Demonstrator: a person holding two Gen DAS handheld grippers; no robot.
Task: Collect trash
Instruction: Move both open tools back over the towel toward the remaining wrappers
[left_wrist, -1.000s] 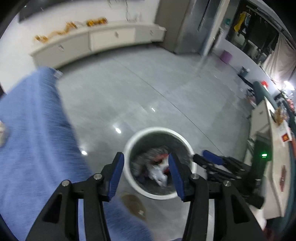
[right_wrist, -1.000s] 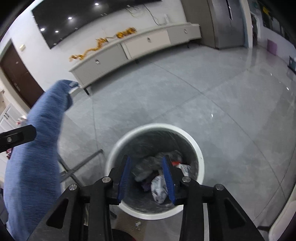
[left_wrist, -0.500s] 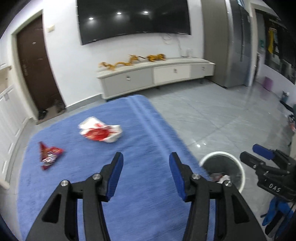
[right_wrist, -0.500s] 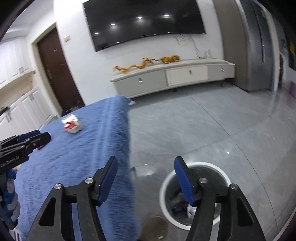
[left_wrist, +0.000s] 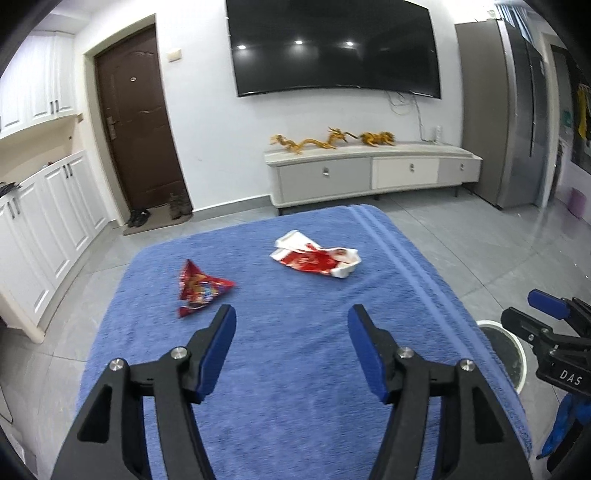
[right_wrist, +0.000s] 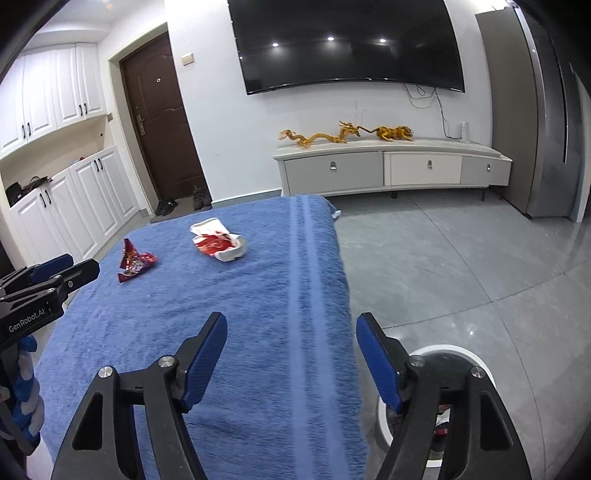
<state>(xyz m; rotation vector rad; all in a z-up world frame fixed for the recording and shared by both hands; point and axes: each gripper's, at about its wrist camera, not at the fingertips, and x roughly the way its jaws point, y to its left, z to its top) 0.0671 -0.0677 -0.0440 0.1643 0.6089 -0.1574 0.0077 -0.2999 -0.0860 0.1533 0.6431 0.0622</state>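
A crumpled red wrapper (left_wrist: 201, 288) and a red-and-white wrapper (left_wrist: 316, 259) lie on the table's blue towel (left_wrist: 295, 387). They also show in the right wrist view: red wrapper (right_wrist: 133, 264), red-and-white wrapper (right_wrist: 218, 244). My left gripper (left_wrist: 291, 349) is open and empty above the towel's near part, short of both wrappers. My right gripper (right_wrist: 291, 356) is open and empty over the towel's right edge. The white trash bin (right_wrist: 448, 410), with trash inside, stands on the floor to the right of the table, also in the left wrist view (left_wrist: 504, 354).
A low TV cabinet (left_wrist: 373, 171) with gold dragon figures stands at the far wall under a TV. A brown door (left_wrist: 138, 122) and white cupboards (left_wrist: 40, 229) are at left. A grey fridge (left_wrist: 517, 110) is at right. Grey tiled floor (right_wrist: 461, 258) surrounds the table.
Both grippers swung up and left from over the bin to over the towel. The right gripper's jaws opened wider. The wrappers came into view.
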